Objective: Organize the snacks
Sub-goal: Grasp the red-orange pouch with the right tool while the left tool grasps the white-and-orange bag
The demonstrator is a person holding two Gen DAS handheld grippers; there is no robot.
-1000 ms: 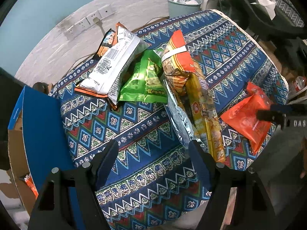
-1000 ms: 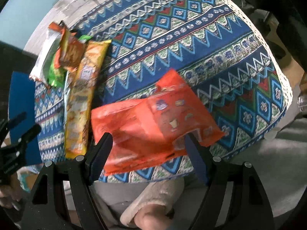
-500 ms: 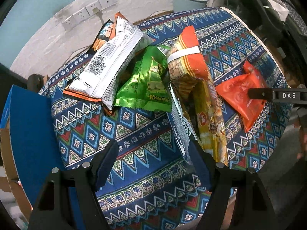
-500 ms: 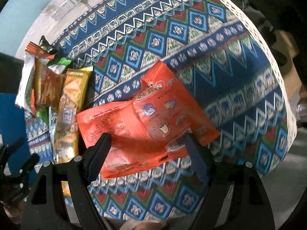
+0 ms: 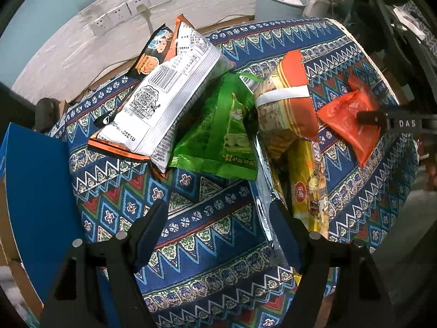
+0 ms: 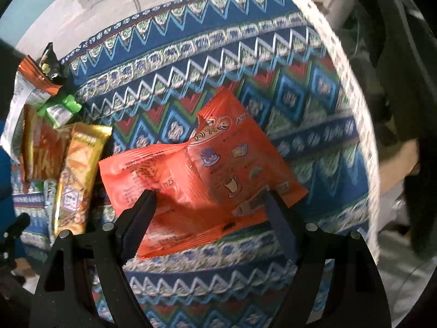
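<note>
Snack bags lie on a round table with a patterned blue cloth. In the left wrist view a white bag, a green bag, an orange-striped bag, a yellow pack and an orange packet show. My left gripper is open and empty above bare cloth. My right gripper is open, its fingers astride the orange packet, low over it. It also shows in the left wrist view, over that packet.
A blue cardboard box stands open at the table's left edge. A grey bin and wall sockets are behind the table. A dark chair is at the right. The yellow pack lies left of the orange packet.
Both grippers have moved forward and lower over the table. The right gripper has closed in on the orange packet, which now lies between its fingers. No bag has been lifted.
</note>
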